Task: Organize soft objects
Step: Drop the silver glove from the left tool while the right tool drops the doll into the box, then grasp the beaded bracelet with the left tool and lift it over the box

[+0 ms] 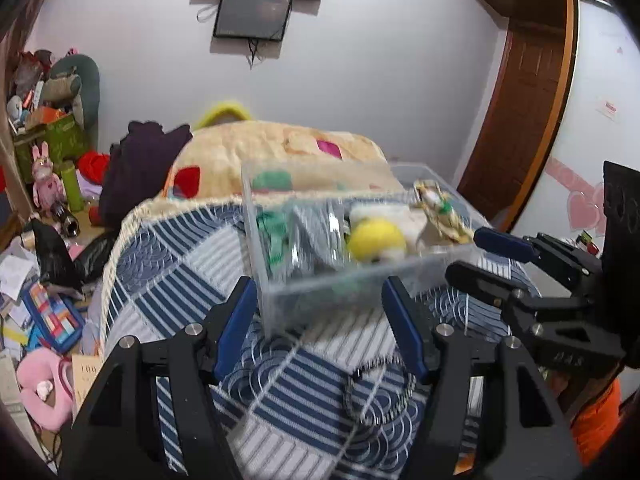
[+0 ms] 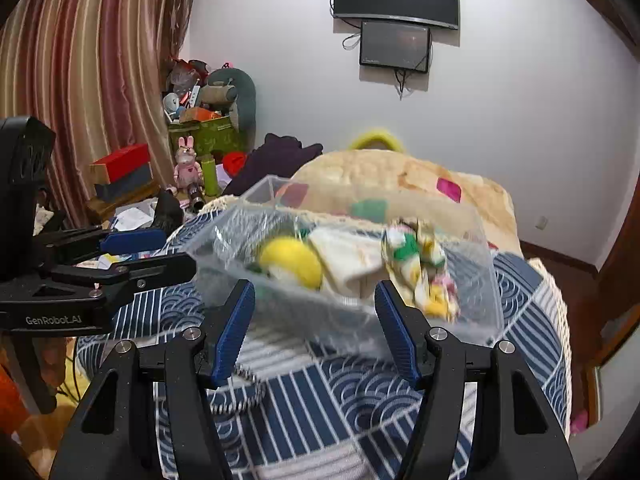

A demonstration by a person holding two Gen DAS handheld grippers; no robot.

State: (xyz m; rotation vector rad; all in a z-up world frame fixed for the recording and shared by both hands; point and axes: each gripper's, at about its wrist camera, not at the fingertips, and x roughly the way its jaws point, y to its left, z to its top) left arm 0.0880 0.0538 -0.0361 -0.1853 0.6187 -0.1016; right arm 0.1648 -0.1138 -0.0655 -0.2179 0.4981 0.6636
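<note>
A clear plastic box (image 1: 304, 280) (image 2: 224, 248) sits on the blue-striped quilt (image 1: 192, 272) (image 2: 520, 312). It holds a yellow plush ball (image 1: 376, 238) (image 2: 292, 260), a white cloth (image 2: 348, 256), a green item (image 1: 272, 236) and a patterned fabric piece (image 1: 440, 212) (image 2: 424, 272). My left gripper (image 1: 320, 324) is open and empty just before the box's near wall; it also shows in the right wrist view (image 2: 148, 254). My right gripper (image 2: 316, 320) is open and empty at the box's near side; it also shows in the left wrist view (image 1: 476, 256). A dark beaded loop (image 1: 378, 396) (image 2: 236, 392) lies on the quilt near the fingers.
A peach patterned blanket (image 1: 272, 144) (image 2: 384, 176) is heaped behind the box, with dark purple clothing (image 1: 140, 164) beside it. Floor clutter with a pink bunny toy (image 1: 44, 176) and green box (image 2: 208, 136) lies left. A wooden door (image 1: 516, 112) stands right.
</note>
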